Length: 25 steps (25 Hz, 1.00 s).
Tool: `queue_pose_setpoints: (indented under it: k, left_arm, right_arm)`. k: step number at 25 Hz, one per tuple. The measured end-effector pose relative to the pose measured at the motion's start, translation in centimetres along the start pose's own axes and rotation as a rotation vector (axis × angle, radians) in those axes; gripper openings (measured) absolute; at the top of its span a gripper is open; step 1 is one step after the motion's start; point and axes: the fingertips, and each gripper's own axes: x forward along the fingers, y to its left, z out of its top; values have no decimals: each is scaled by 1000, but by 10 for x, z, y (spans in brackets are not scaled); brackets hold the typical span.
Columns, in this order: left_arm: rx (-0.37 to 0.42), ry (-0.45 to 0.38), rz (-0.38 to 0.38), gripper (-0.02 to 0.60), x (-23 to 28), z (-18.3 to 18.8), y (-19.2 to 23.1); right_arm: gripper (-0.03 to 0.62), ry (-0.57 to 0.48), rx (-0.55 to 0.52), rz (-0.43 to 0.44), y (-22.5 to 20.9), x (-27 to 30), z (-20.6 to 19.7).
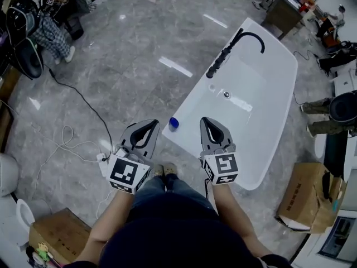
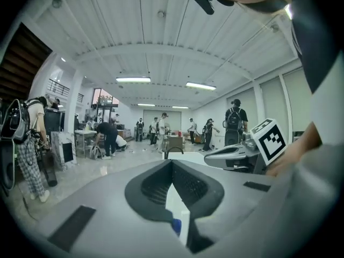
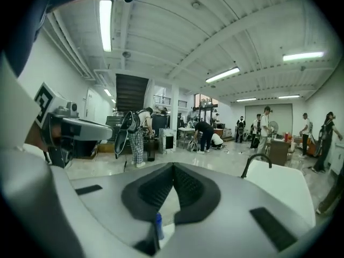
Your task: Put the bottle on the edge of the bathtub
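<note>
**Tools.** The left tool (image 1: 149, 125) has its jaws pressed together at the tips, as its own view confirms (image 2: 172, 165), with nothing gripped between them. The right tool (image 1: 207, 123) is likewise closed tip to tip (image 3: 173, 168) and holds nothing. Both are held side by side at waist height, pointing forward over the near end of the bathtub (image 1: 262, 116). Each carries its marker cube toward the person's hands.

**Task item.** The bottle (image 1: 174, 123) stands on the bathtub's rim at the near left corner. From the head view it lies between the two tools and touches neither; only its blue top can be made out from above. Both gripper views show a sliver of it through the gap below the closed tips: blue against the white tub in the left gripper view (image 2: 176, 227), and an upright blue shape in the right gripper view (image 3: 158, 226). Its label and body cannot be read.

**Surroundings.**
- The bathtub is white and set at an angle on a grey polished floor (image 1: 139, 49).
- A black curved faucet (image 1: 234, 48) stands on the tub's far left rim.
- A drain fitting (image 1: 226, 94) sits in the basin.
- A dark cable (image 1: 83, 102) trails across the floor to the left.
- An open cardboard box (image 1: 304, 200) sits to the right of the tub, and another (image 1: 56, 233) is at lower left.
- Several people stand in the hall in the background of both gripper views.
</note>
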Motion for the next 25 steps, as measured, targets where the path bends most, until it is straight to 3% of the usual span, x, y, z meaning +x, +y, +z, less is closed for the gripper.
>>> queue_pose_setpoints:
  k: [7, 12, 25]
  left_arm:
    - [50, -133, 106, 23, -21, 90, 14]
    - [47, -190, 146, 23, -39, 130, 7]
    - [69, -235, 171, 23, -50, 148, -3]
  right_arm:
    - [28, -151, -36, -54, -8, -37, 99]
    - [28, -207, -57, -72, -6, -64, 139]
    - [28, -261, -78, -79, -1, -80, 159]
